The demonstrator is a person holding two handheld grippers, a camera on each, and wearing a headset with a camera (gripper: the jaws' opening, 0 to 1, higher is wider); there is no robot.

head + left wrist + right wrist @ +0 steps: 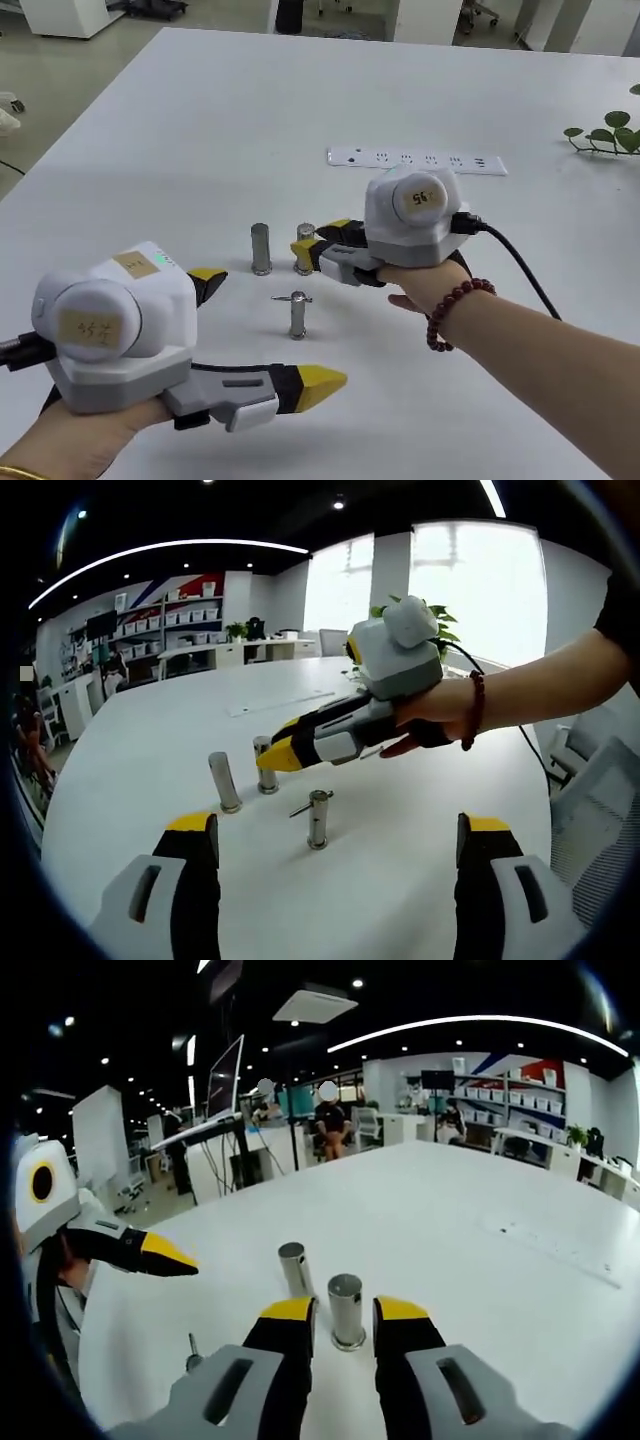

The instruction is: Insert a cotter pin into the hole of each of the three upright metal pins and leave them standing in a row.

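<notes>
We hold the right claw [341, 1310] low over the white table [480, 1260]. Its jaws are only slightly apart and stand one on each side of the bracketed pin [346, 1300], an upright steel cylinder. In the right gripper view a thin strip of table shows between each yellow tip and the metal, so we read the jaws as not closed on it. Just beyond that claw's tips and a little to their left stands the spare pin [294, 1265], also upright and bare. The left claw [337, 825] has its jaws spread wide, and neither one touches anything. Straight ahead of its opening stands the cottered pin [318, 822], upright, with the cotter pin [301, 806] passing crosswise through the hole near its top and jutting toward that claw's left jaw. Past it the other two pins stand side by side, and the right claw's yellow tips reach in from the right to the nearer one. In the head view the cottered pin sits apart from that pair, between the two claws. Beyond the right claw lies a white power strip [417, 159], and further off to its right are some green leaves [605, 135]. A bead bracelet [455, 312] circles the wrist behind the right claw, and a black cable [520, 270] runs from its body.
</notes>
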